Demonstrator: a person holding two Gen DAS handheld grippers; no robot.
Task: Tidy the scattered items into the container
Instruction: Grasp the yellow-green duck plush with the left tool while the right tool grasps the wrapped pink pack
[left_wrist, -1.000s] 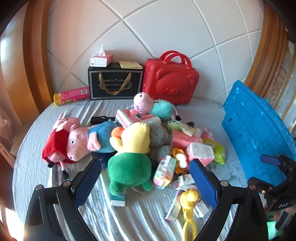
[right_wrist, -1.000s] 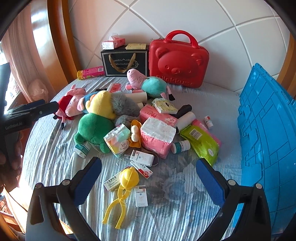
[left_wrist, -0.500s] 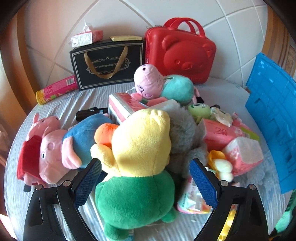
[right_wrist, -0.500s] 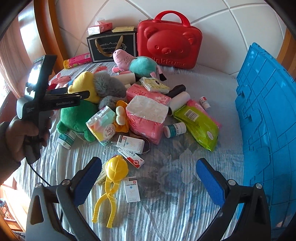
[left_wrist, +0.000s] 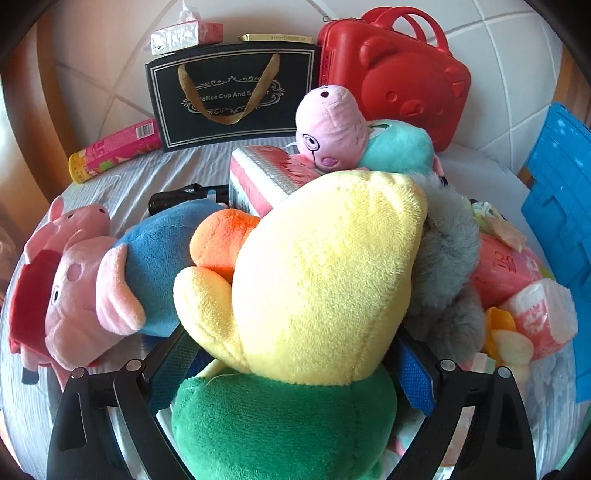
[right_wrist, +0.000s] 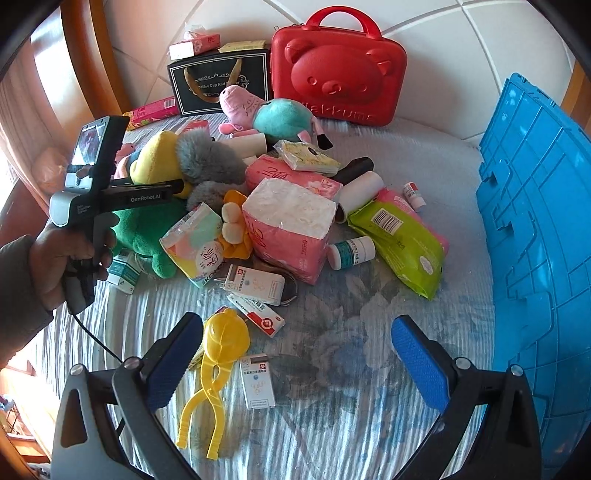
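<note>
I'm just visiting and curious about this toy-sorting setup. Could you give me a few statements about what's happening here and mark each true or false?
1. The left gripper has its fingers on either side of the yellow and green plush toy. True.
2. The right gripper is clamped on the yellow plastic tongs. False: it is open and holds nothing; the tongs lie on the bed.
3. The blue crate stands at the right of the pile. True.
4. The red bear-face case lies flat under the pile. False: it stands upright against the back wall.

A home bedroom: quilted bedspread (right_wrist: 332, 424), padded headboard (right_wrist: 461, 44), plush toys (left_wrist: 314, 277).
</note>
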